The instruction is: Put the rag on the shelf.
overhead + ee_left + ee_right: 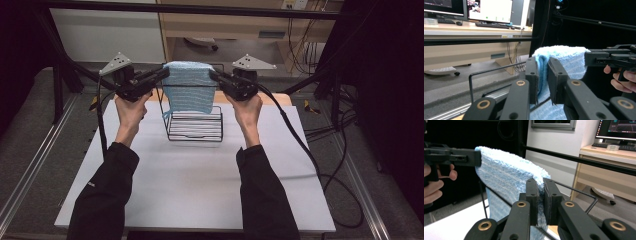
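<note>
A light blue towel hangs folded over the top of a black wire rack at the back of the table. My left gripper is shut on the towel's left top corner, and my right gripper is shut on its right top corner. In the left gripper view the towel is pinched between the jaws of my left gripper, with the other gripper at the far side. In the right gripper view my right gripper clamps the towel edge above the rack's wire.
The white table top spreads in front of the rack. Black frame bars cross above and behind it. Cables trail off the right side. A desk with monitors stands beyond.
</note>
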Available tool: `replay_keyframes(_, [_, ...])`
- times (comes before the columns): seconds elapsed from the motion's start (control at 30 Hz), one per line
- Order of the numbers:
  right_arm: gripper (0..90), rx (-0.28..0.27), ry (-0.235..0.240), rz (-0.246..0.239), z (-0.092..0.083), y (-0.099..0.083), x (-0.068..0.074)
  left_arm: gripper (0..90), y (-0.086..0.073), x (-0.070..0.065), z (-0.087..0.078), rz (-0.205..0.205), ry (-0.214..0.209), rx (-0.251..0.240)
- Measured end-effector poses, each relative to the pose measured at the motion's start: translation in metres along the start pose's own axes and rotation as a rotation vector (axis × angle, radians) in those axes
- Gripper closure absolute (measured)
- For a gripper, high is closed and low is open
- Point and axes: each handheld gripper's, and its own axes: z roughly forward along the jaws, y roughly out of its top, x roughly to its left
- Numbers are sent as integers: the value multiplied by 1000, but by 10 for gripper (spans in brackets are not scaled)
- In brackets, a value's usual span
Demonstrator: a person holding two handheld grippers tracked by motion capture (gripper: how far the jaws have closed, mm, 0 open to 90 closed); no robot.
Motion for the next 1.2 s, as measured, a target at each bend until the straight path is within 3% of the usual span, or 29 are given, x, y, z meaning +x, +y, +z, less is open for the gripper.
replay_keyframes(0.23, [837,20,21,-16,-12,2,7,785,0,-6,-8,-1,-16,39])
replay_keyframes(0.33, [837,26,26,-55,-16,0,13,785,-5,-9,-14,18,-24,44])
replay_keyframes(0.57, [838,20,50,-62,-22,0,17,785,-3,-12,-20,10,-40,39])
replay_keyframes(0.8, [838,28,28,-90,-22,-4,22,785,-10,-11,-19,-2,-36,38])
replay_keyframes(1.03, [848,-23,-2,-79,-18,0,18,793,-2,-16,-18,18,-3,-12])
replay_keyframes(1.2, [850,-55,-7,-83,-20,7,17,795,3,-18,-20,12,-16,-28])
